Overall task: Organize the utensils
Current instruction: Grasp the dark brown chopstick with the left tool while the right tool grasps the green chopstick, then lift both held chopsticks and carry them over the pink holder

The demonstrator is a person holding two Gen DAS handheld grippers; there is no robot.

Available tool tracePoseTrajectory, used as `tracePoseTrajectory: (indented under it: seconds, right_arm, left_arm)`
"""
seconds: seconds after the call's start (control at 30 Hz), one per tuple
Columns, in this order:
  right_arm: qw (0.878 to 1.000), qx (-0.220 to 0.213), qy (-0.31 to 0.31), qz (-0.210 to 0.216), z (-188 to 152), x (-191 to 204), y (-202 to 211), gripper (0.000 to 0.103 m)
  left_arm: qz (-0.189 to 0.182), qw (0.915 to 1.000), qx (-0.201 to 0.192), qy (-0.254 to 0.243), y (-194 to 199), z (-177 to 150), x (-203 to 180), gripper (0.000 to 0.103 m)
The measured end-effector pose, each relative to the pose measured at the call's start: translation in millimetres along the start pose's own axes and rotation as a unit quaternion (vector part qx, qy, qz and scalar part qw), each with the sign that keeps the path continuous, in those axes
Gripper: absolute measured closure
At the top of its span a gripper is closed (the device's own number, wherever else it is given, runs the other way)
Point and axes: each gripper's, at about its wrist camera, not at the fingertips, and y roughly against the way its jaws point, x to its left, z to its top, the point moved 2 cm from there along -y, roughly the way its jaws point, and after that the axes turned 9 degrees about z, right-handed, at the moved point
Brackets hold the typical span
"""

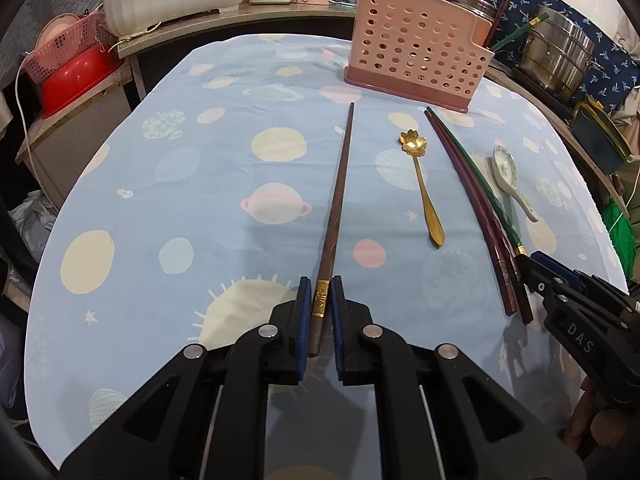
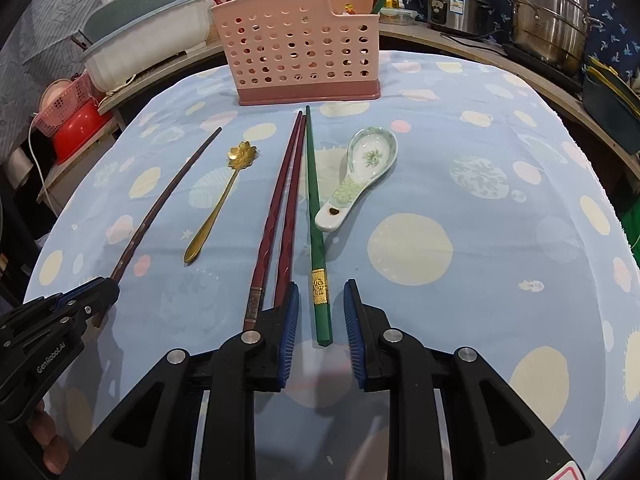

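Both grippers angle down over the planet-print tablecloth [image 1: 168, 184]. The left gripper [image 1: 321, 300] pinches the brown chopstick [image 1: 338, 196]; the right gripper [image 2: 321, 312] brackets the green chopstick [image 2: 314, 208], pads not touching. Beyond stands the pink holder [image 2: 296, 52].

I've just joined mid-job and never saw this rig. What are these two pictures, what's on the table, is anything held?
No robot here: a person holds a two-finger tool in each hand, each with a camera looking along its fingers. One picture is from the left tool, the other from the right tool. On the planet-print tablecloth lie a brown chopstick, a gold spoon, two red chopsticks, a green chopstick and a ceramic spoon, before a pink holder. The left tool is shut on the brown chopstick; the right tool is open around the green chopstick, not gripping it.
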Motion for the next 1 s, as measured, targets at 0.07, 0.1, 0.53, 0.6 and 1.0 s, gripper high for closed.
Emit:
tracePoseTrajectory:
  seconds: [0.07,0.1,0.53,0.6,1.0]
  right_arm:
    - [1.000,0.001,0.002,0.002,-0.9,0.5,0.4,0.093]
    - [1.000,0.001,0.002,0.002,-1.1,0.6,0.5,0.095]
    - [1.000,0.000,0.002,0.018,-18.1,7.9,24.4,0.095]
    - [1.000,-0.003,0.001,0.021,-19.6,7.9,29.8,0.096]
    - [0.998,-0.051,-0.002,0.032,-9.6,8.9,80.4,0.096]
  left_arm:
    - [-0.003,1.0000,0.001,0.002,0.0,0.0,0.7,0.093]
    - [-0.004,1.0000,0.001,0.003,0.2,-0.2,1.0,0.093]
    - [-0.019,0.9997,0.006,0.011,11.5,-9.4,6.7,0.095]
    - [-0.021,0.9997,0.003,0.011,16.4,-11.2,7.1,0.095]
    - [-0.035,0.9991,-0.024,0.010,57.7,-8.5,10.1,0.096]
